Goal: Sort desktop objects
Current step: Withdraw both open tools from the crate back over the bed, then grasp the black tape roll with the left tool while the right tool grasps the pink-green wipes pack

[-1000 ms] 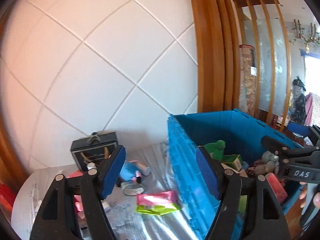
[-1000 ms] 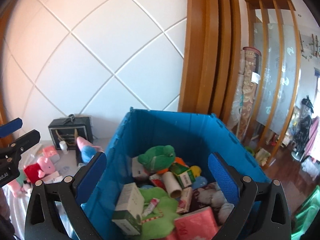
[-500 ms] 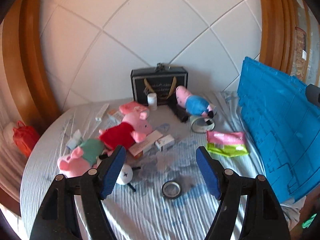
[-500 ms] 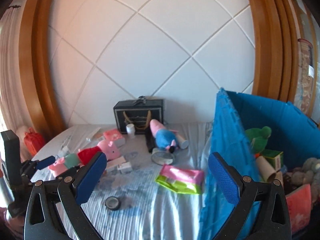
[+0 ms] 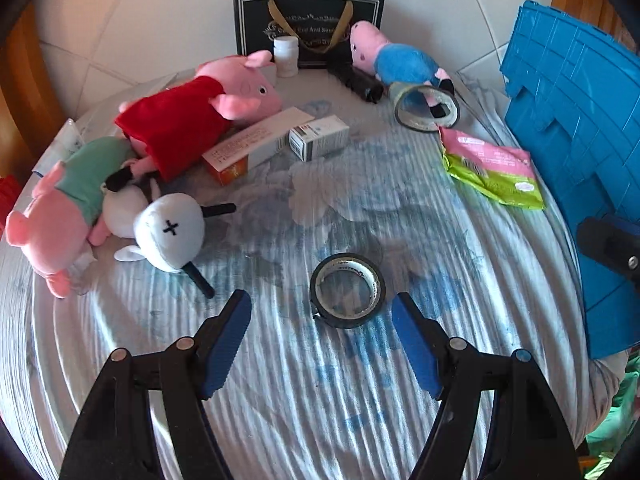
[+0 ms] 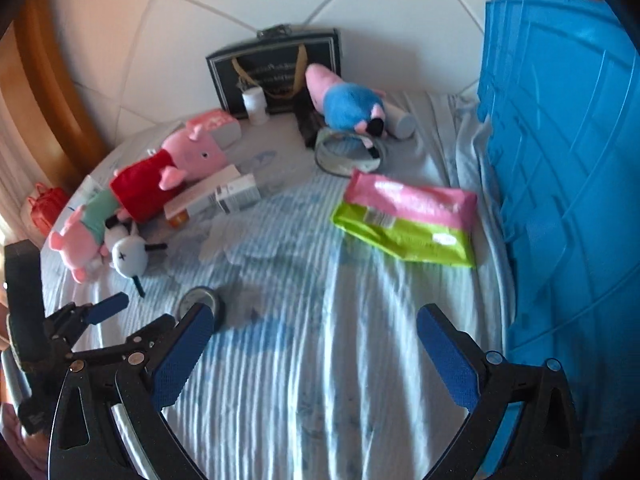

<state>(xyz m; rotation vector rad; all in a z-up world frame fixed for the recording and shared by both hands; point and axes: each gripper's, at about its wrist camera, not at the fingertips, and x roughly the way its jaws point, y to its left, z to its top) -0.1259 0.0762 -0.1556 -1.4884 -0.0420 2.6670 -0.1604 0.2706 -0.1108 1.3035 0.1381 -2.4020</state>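
Two claws hang open and empty over a counter draped in blue-striped cloth (image 5: 360,400). Just ahead of the left claw (image 5: 321,312), between its spread blue pads but touching neither, a black tape roll (image 5: 347,290) lies flat; the right wrist view catches that roll only partly, behind its own left finger. Seen from the right, the left claw shows at the lower left edge, and the right claw (image 6: 312,328) stands wide above bare cloth. Farther out sits a pink-and-green packet (image 6: 404,220), larger in the right view and near the blue crate (image 6: 560,200). Only the left view shows clearly the white plush head (image 5: 170,232) with its cross eye and the green-shirted pig (image 5: 68,208). Both views take in the red-dressed pig (image 5: 188,120), two cartons (image 5: 276,140), a blue-bodied pig (image 5: 396,60), a grey tape ring (image 5: 426,110) and a black gift bag (image 5: 308,20) at the wall
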